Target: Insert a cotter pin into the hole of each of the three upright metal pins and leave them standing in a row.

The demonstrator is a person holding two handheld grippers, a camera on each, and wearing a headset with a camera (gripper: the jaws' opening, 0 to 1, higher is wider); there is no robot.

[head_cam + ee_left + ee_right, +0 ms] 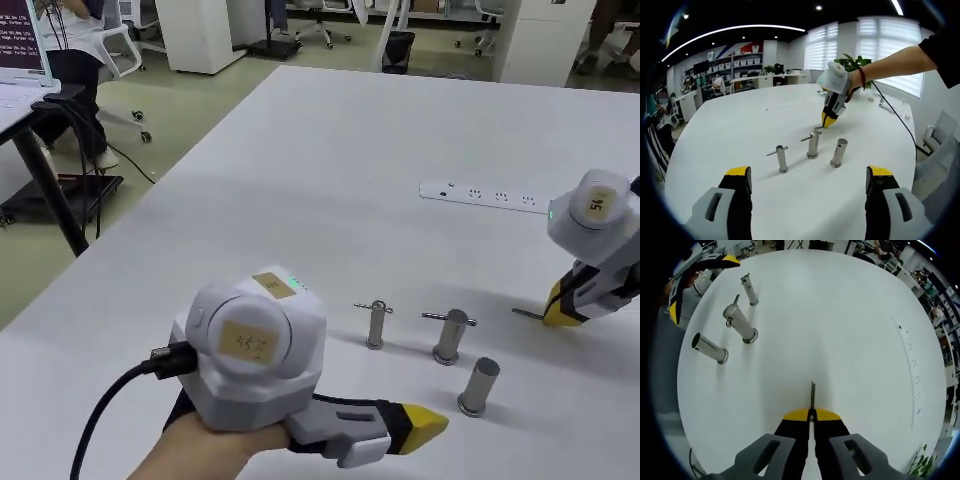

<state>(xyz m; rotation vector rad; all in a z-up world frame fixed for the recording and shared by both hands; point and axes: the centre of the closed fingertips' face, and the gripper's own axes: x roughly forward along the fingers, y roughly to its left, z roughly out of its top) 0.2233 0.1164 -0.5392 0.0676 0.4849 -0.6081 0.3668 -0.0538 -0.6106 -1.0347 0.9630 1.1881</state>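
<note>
Three upright metal pins stand on the white table (330,190). The left pin (376,325) and the middle pin (449,336) each have a cotter pin through the top. The third pin (479,386) stands nearer me with nothing through it. My right gripper (549,316) is shut on a cotter pin (812,392) that pokes out from its yellow tips just above the table, right of the pins. My left gripper (807,180) is open, low in front of the pins (812,144), with nothing between its fingers.
A white power strip (484,196) lies on the table beyond the pins. Office chairs, a bin and a desk with cables stand off the table at the far left and back.
</note>
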